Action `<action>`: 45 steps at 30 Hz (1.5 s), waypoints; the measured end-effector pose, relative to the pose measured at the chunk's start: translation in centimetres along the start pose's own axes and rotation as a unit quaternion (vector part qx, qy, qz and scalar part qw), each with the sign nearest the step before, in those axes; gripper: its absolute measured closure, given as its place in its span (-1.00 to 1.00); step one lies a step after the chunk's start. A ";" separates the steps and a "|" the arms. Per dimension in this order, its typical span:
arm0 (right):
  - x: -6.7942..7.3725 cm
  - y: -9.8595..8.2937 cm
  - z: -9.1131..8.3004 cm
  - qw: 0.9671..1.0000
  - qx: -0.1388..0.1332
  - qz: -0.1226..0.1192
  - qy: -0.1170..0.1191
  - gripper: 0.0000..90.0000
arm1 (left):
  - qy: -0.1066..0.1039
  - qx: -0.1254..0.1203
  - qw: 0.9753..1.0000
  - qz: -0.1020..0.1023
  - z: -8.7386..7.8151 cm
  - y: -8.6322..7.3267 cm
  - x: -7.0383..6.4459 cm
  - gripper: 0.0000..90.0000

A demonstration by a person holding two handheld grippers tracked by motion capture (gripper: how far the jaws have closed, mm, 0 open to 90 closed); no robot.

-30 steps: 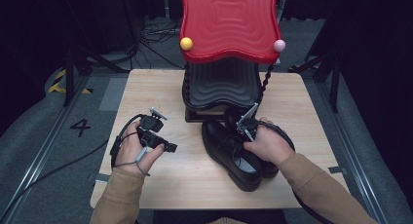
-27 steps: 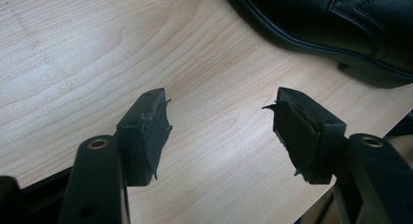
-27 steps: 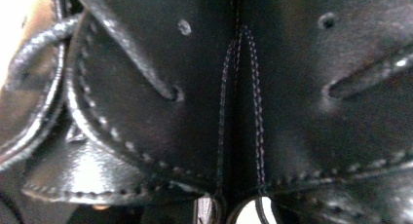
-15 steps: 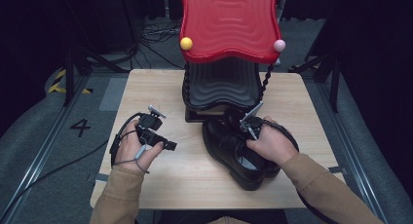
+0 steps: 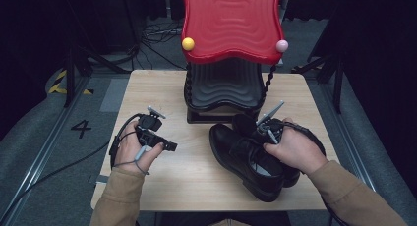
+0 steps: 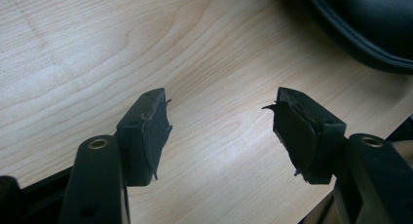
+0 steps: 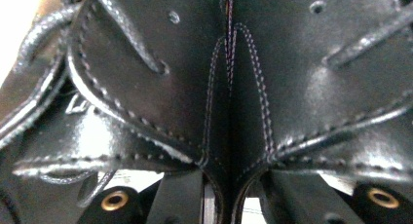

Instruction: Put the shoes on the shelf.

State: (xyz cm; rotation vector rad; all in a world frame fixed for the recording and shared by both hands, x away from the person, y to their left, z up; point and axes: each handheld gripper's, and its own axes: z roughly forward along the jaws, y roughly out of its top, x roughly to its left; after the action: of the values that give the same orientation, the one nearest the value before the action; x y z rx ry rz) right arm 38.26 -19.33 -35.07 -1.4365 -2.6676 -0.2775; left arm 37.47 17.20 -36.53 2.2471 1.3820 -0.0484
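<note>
A pair of black leather lace-up shoes (image 5: 241, 159) lies on the right half of the wooden table (image 5: 196, 186). My right gripper (image 5: 259, 133) is pressed down into the shoes, and its hand covers the nearer one. In the right gripper view its jaws (image 7: 229, 185) stand nearly together on a stitched fold of black shoe leather (image 7: 160, 87), with laces and eyelets around it. My left gripper (image 5: 168, 146) is held over the table's left half, apart from the shoes. It is open with nothing between its jaws (image 6: 221, 121); a shoe's edge (image 6: 370, 24) shows beyond them.
A red wavy panel (image 5: 231, 24) with a yellow ball (image 5: 188, 43) and a pink ball (image 5: 282, 45) stands on a black wavy base (image 5: 223, 88) at the table's back. Grey floor with cables and dark stands surrounds the table.
My right hand and gripper have shifted slightly to the right over the shoes. The left gripper has hardly moved.
</note>
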 end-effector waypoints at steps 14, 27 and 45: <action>0.8 -1.8 -6.6 1.000 -0.014 -0.005 0.007 0.81 | -0.005 -0.005 1.000 -0.005 -0.3 -0.3 0.4 -0.16; 1.7 -1.4 -12.2 0.999 -0.034 -0.017 0.002 0.81 | 0.006 -0.025 0.999 -0.032 -1.9 -1.8 1.5 -0.16; 2.1 0.1 -20.0 0.998 -0.057 -0.020 -0.007 0.81 | 0.021 -0.045 0.998 -0.044 -2.8 -4.2 2.3 -0.18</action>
State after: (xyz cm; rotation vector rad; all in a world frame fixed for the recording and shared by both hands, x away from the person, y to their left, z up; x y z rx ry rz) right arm 37.21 -21.62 -15.11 -1.4205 -2.7363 -0.4311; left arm 34.42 21.80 -36.40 2.1252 1.4756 0.0315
